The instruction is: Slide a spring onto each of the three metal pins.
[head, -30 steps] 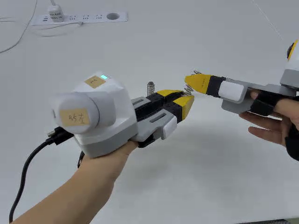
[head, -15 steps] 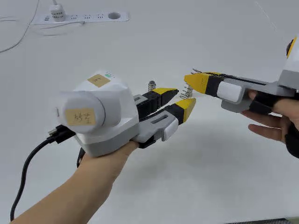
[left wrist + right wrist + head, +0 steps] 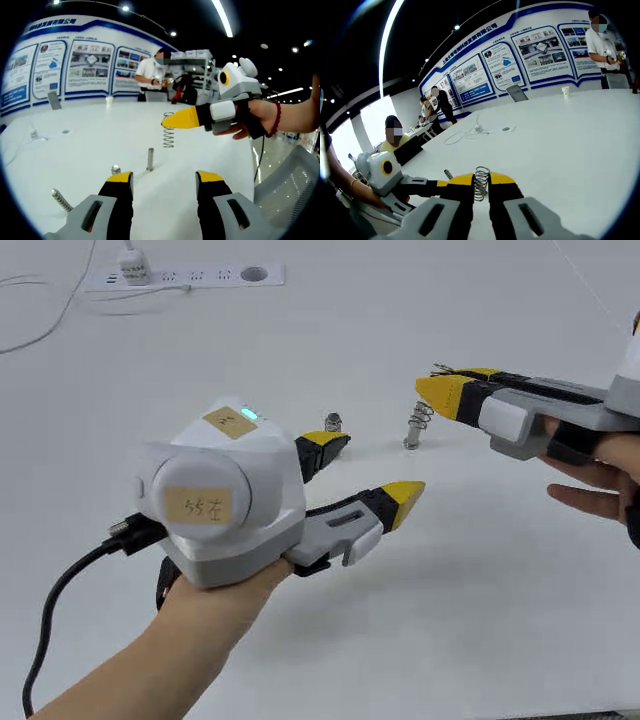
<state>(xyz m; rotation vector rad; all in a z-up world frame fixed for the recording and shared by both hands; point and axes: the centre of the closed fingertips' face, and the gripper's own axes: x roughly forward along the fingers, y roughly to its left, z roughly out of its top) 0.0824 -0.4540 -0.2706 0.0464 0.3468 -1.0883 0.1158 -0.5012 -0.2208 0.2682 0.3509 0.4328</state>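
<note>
**Spring clamped in the right gripper, beside a bare pin**

In the head view, the right gripper (image 3: 432,388) is at 2 o'clock. Its jaws are closed on a thin steel coil spring (image 3: 422,418). A wisp of coil pokes above the yellow tips and the rest hangs below them. In the right gripper view the same coil stands in the slit between the two jaws.

In the left gripper view the spring's lower end sits at 1 o'clock of a bare upright metal pin (image 3: 150,159), off to the side of the pin's top. We cannot tell whether they touch.

The left gripper (image 3: 375,462) is at centre in the head view, jaws spread wide with nothing between them. Just past its upper jaw tip, at 12 o'clock, stands a short metal pin already wearing a spring (image 3: 332,422).

In the left gripper view a small rounded metal head (image 3: 116,169) peeks above the left-hand jaw. We cannot tell what it is.

The white workbench (image 3: 480,570) carries a white power strip (image 3: 190,276) at 11 o'clock, well apart from the pins.
</note>
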